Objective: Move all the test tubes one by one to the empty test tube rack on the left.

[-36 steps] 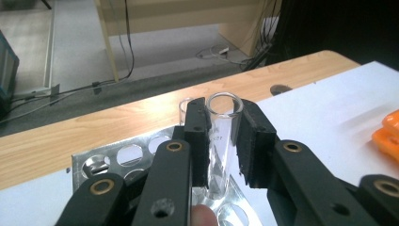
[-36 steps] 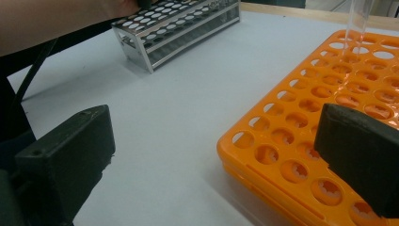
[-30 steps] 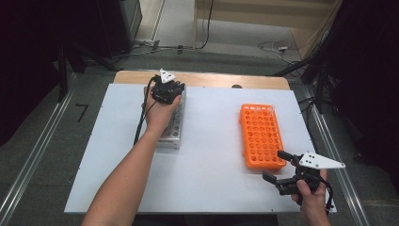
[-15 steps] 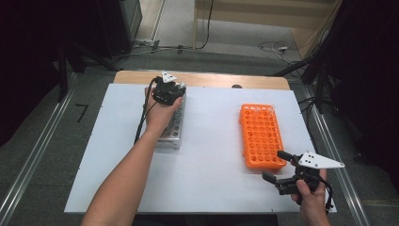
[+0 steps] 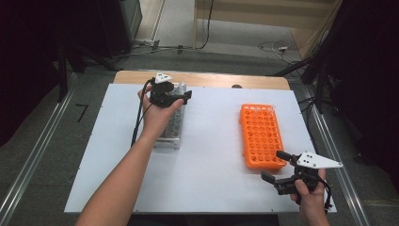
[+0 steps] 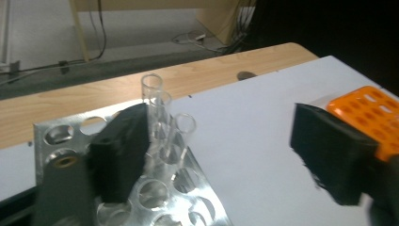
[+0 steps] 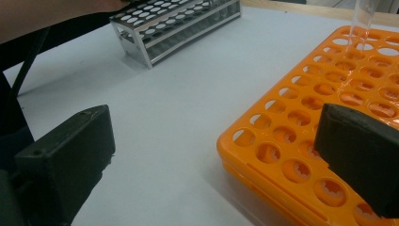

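My left gripper (image 5: 175,98) hangs over the far end of the metal tube rack (image 5: 170,136). Its jaws have just been opening and now stand wide apart. In the left gripper view (image 6: 226,155), three clear tubes (image 6: 160,110) stand upright in the rack's holes (image 6: 141,193), right beside the left jaw, and no pad presses on them. My right gripper (image 5: 274,165) is open near the table's front right, at the near corner of the orange rack (image 5: 261,134). In the right gripper view (image 7: 216,155) its jaws hold nothing. One clear tube (image 7: 363,16) stands in the orange rack (image 7: 301,141).
The white tabletop (image 5: 211,155) lies bare between the two racks. A wooden edge (image 5: 211,80) runs along the back, with cables on the floor beyond it. The left gripper's cable (image 5: 139,117) trails along the forearm. The metal rack (image 7: 174,23) has many free holes.
The left gripper's jaws have spread apart over the metal rack. The hand itself barely shifted. The right hand and its gripper have stayed where they were.
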